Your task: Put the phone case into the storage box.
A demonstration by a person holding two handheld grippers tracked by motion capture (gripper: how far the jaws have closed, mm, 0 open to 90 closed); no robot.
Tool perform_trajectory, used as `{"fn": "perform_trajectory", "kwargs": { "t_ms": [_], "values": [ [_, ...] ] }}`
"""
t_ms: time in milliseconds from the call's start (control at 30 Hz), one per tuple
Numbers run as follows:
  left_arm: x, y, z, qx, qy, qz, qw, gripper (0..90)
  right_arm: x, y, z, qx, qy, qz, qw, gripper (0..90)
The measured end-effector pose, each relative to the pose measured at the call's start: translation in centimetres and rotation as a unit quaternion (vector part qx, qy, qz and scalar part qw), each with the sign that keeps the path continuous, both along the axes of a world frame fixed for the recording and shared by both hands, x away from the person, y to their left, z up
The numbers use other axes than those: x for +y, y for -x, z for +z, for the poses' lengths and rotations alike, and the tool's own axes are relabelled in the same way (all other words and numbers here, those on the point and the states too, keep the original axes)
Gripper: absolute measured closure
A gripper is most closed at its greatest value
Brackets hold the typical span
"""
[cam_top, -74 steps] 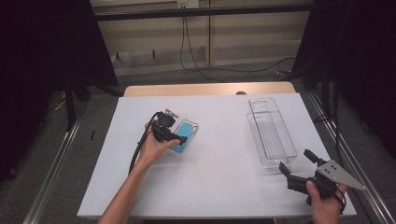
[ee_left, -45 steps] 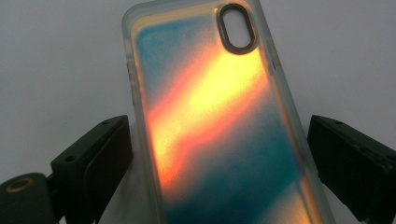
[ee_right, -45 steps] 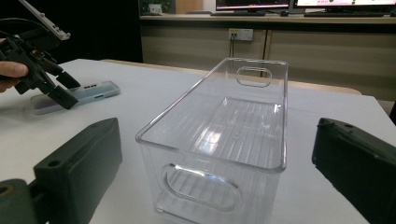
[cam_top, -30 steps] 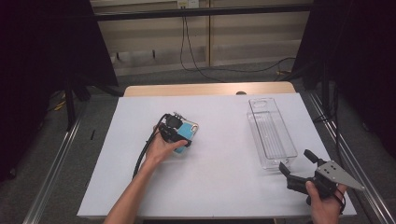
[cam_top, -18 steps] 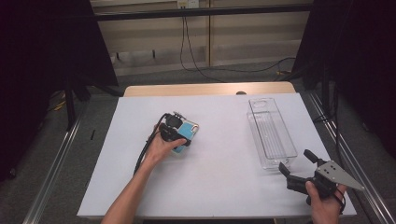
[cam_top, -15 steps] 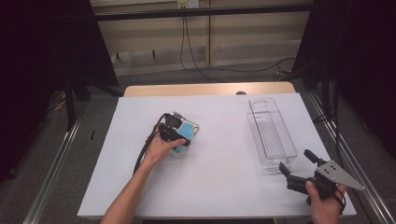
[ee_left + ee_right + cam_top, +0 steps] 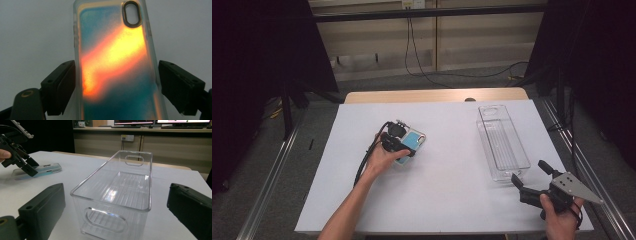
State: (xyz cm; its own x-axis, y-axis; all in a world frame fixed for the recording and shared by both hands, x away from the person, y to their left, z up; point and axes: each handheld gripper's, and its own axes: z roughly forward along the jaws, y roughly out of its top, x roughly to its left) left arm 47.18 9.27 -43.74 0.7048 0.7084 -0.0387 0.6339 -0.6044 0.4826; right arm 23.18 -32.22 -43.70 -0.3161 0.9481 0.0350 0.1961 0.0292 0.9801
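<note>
A phone case, translucent with a blue and orange sheen, lies flat on the white table left of centre. My left gripper points down over its near end. In the left gripper view the case fills the gap and both pads sit against its long edges; the jaws have just been closing on it. My right gripper stands open at the near right, just short of the near end of a clear plastic bin, with nothing between its fingers.
The right gripper view looks along the empty bin, with the left gripper and case farther off at the left. Beyond the table's far edge run a wooden strip, a wall and cables. Metal rails flank both sides.
My left gripper slid a little to the right over the phone case, covering more of it. The right gripper and the bin have stayed where they were.
</note>
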Motion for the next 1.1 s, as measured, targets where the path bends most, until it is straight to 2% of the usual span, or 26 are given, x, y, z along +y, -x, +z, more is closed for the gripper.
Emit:
{"fn": "perform_trajectory", "kwargs": {
  "t_ms": [167,233,400,500,533,567,600,700,733,833,1000,1100],
  "values": [
    [0.4,0.5,1.0,-0.019,0.006,0.000,0.9998,17.0,-0.1,0.1,0.0,0.000,0.002,-0.003,1.0000,1.9],
    [0.8,0.5,1.3,-0.019,0.012,-0.003,0.9998,17.0,-0.1,0.1,0.0,0.001,0.001,-0.003,1.0000,1.9],
    [1.6,1.2,1.8,-0.046,0.019,0.009,0.9987,17.0,0.0,0.1,0.0,0.000,0.002,-0.003,1.0000,1.9],
    [2.0,1.7,2.2,-0.065,0.024,0.015,0.9975,17.0,0.0,0.0,0.0,0.001,0.001,-0.003,1.0000,1.8],
    [2.2,1.8,2.3,-0.072,0.020,0.017,0.9970,17.1,0.0,0.0,0.0,0.001,0.001,-0.004,1.0000,1.8],
    [2.3,1.9,2.4,-0.076,0.026,0.027,0.9964,17.0,0.0,0.0,0.0,0.001,0.002,-0.003,1.0000,1.8],
    [2.6,1.9,2.4,-0.076,0.028,0.027,0.9963,17.0,0.0,0.0,0.0,0.001,0.001,-0.002,1.0000,1.8],
    [3.0,2.2,2.3,-0.093,0.037,0.041,0.9941,17.0,0.0,0.0,0.0,0.001,0.001,-0.003,1.0000,1.8],
    [3.3,2.2,2.4,-0.095,0.032,0.037,0.9943,17.0,0.0,0.0,0.0,0.001,0.001,-0.003,1.0000,1.8],
    [3.5,2.4,2.6,-0.107,0.046,0.047,0.9921,17.0,0.0,0.0,0.0,0.001,0.001,-0.002,1.0000,1.8],
    [4.1,2.8,3.2,-0.121,0.040,0.050,0.9906,17.0,0.0,0.1,0.0,0.001,0.003,-0.002,1.0000,1.8],
    [4.6,3.1,3.8,-0.132,0.047,0.046,0.9890,17.0,0.0,0.1,0.0,0.001,0.003,-0.002,1.0000,1.8]
  ]
}}
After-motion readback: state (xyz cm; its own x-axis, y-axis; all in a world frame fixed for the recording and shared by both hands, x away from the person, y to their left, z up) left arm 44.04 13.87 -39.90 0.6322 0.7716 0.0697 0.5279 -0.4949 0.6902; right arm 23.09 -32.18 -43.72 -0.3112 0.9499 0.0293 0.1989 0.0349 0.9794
